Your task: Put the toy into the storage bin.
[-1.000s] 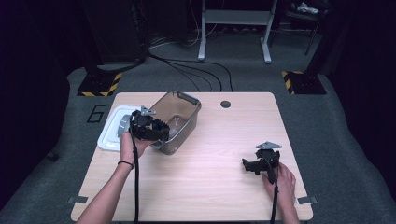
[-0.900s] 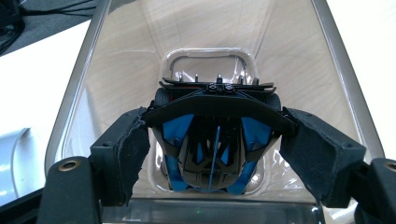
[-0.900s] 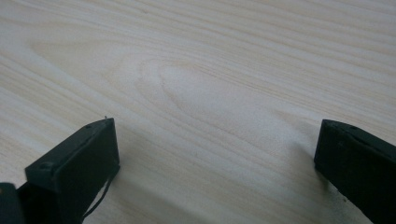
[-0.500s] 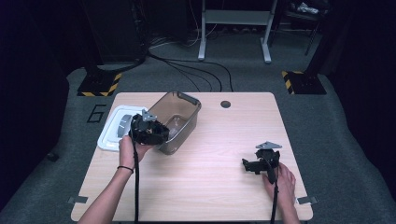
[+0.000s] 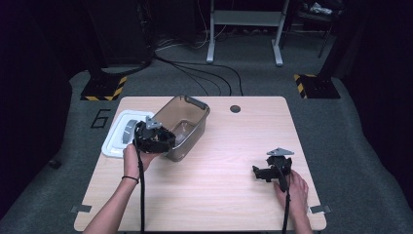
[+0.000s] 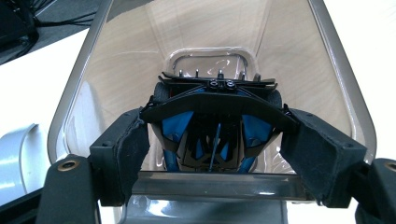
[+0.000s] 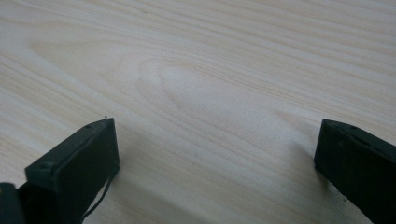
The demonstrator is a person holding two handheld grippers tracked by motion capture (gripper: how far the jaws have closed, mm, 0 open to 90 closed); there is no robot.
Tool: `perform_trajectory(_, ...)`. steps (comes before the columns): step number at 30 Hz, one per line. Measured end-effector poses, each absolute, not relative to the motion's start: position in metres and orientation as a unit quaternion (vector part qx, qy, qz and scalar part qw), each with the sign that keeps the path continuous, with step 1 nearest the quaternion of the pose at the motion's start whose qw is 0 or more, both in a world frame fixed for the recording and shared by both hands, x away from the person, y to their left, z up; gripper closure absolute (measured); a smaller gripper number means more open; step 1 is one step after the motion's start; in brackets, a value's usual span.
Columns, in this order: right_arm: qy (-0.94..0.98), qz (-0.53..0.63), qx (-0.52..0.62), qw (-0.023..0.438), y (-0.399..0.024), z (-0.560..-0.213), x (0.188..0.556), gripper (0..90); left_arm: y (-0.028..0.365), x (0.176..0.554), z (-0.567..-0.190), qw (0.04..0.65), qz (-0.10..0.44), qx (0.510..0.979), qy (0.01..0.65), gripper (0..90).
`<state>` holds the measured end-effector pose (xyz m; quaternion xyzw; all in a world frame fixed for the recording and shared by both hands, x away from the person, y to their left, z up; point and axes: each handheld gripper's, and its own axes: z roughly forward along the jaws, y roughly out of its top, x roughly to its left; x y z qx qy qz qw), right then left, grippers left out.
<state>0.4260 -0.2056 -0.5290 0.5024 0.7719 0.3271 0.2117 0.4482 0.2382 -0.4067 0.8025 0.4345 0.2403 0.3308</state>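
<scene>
**Toy car held in tilted bin**

The blue-black toy car [image 6: 215,123] sits inside the clear bin [image 5: 187,117], clamped by the left claw [image 6: 215,154]. The bin tilts beside a white lid [image 5: 117,134]. Well right of the bin, the right claw [image 5: 265,173] rests wide open, empty, on the counter [image 5: 219,195].

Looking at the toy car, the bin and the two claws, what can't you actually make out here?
- Toy car, left gripper view: the left claw stands at its sides; whether the pads press on it is unclear.
- Toy car, high view: hidden behind the left claw and the tinted bin.
- White lid, high view: partly covered by the left claw.
- Right claw, right gripper view: both jaws cut off by the bottom edge.
</scene>
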Motion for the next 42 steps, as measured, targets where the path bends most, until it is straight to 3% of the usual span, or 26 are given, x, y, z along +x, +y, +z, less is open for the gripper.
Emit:
perform_trajectory(15,0.772,0.327,0.502,0.212,-0.206,-0.529,0.426,0.0,0.244,0.447,-0.409,0.347,0.235,0.791,0.446,23.7)
perform_trajectory(29,0.772,0.327,0.502,0.212,-0.206,-0.529,0.426,0.0,0.25,0.443,-0.406,0.359,0.238,0.779,0.456,15.1)
perform_trajectory(42,0.772,0.327,0.502,0.211,-0.206,-0.529,0.426,0.0,0.257,0.437,-0.404,0.367,0.234,0.775,0.459,14.5)
